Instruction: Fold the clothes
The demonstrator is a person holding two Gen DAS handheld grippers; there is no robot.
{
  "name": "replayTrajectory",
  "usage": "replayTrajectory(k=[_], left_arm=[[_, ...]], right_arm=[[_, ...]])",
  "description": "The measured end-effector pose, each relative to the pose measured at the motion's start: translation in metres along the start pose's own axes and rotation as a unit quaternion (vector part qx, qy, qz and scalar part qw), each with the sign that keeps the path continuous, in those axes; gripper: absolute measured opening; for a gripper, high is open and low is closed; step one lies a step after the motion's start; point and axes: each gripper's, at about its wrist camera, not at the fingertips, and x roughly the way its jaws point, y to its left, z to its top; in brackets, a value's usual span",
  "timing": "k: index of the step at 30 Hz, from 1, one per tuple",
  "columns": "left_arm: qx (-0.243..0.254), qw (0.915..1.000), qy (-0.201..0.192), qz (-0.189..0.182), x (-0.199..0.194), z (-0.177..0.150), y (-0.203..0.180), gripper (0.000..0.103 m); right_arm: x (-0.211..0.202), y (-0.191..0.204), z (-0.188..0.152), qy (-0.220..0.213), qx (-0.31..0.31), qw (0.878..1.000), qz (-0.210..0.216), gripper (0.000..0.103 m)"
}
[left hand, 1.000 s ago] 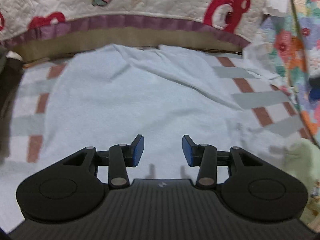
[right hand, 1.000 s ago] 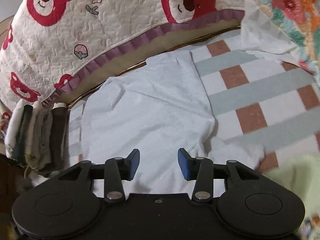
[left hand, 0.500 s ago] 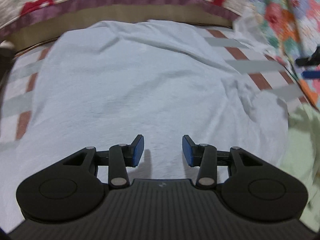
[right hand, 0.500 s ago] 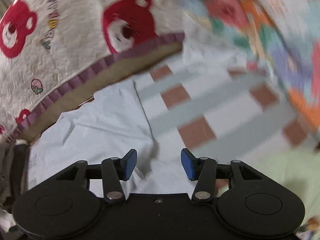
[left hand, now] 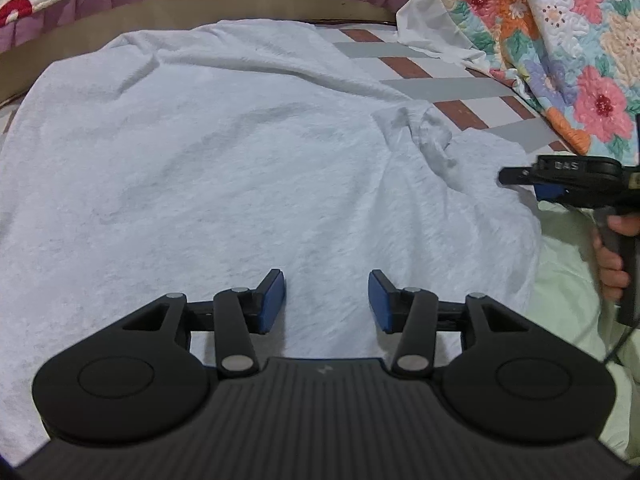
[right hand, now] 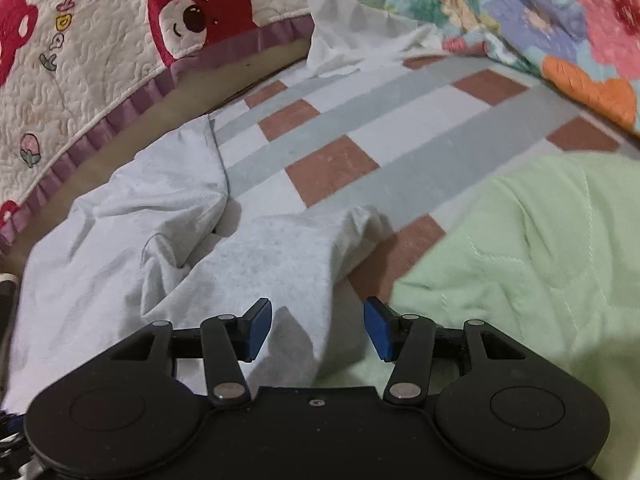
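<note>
Left tongs (left hand: 326, 300): they are held wide apart, with nothing between the blue pads; they hover low above the middle of the pale blue garment (left hand: 224, 168).
Right tongs (right hand: 318, 330): they are also spread wide and grip nothing; the edge of the sleeve (right hand: 292, 256) lies just in front of them, partly between the pads. In the left wrist view they are seen from the side at the right border, held by a hand (left hand: 612, 256).
Garment: it is spread on the checked bed sheet (right hand: 332, 168), mostly flat, with wrinkles. The sleeve on the right side is bunched and creased where it meets the body.
Surroundings: a green blanket (right hand: 520, 264) lies just beside the sleeve, on the right; a bear quilt (right hand: 100, 40) and a floral quilt (left hand: 560, 40) are seen at the far side.
Risk 1: if the right tongs are closed here, the green blanket or the sheet can be pinched together with the sleeve, because these lie very near to each other.
Risk 2: if the bunched sleeve is not smoothed, a fold over it is judged to come out thick and uneven.
Risk 3: only one layer may be caught, so the cloth below would be dragged.
</note>
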Motion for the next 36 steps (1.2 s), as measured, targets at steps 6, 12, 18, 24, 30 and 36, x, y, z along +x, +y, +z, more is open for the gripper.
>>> replayTrajectory(k=[6, 12, 18, 24, 30, 36], left_arm=[[0.043, 0.9989, 0.013, -0.016, -0.018, -0.004, 0.005, 0.050], [0.058, 0.9976, 0.037, -0.009, -0.026, -0.010, 0.013, 0.050], [0.025, 0.9985, 0.044, 0.022, -0.033, -0.008, 0.037, 0.050], [-0.030, 0.9950, 0.041, 0.086, -0.050, -0.003, 0.078, 0.047], [-0.057, 0.9851, 0.025, 0.160, -0.096, -0.007, 0.131, 0.047], [-0.173, 0.9718, 0.022, 0.159, -0.135, -0.039, 0.180, 0.051]], right_arm=[[-0.100, 0.034, -0.016, -0.138, -0.035, 0.989, -0.046, 0.002], [-0.112, 0.011, -0.061, -0.096, -0.014, 0.984, -0.148, 0.001], [-0.103, 0.016, -0.060, -0.081, -0.014, 0.984, -0.159, 0.001], [-0.094, 0.012, -0.067, -0.054, -0.042, 0.978, -0.199, 0.001], [-0.100, 0.023, -0.070, -0.056, -0.090, 0.955, -0.276, 0.000], [-0.129, 0.046, -0.069, -0.107, -0.136, 0.950, -0.260, 0.011]])
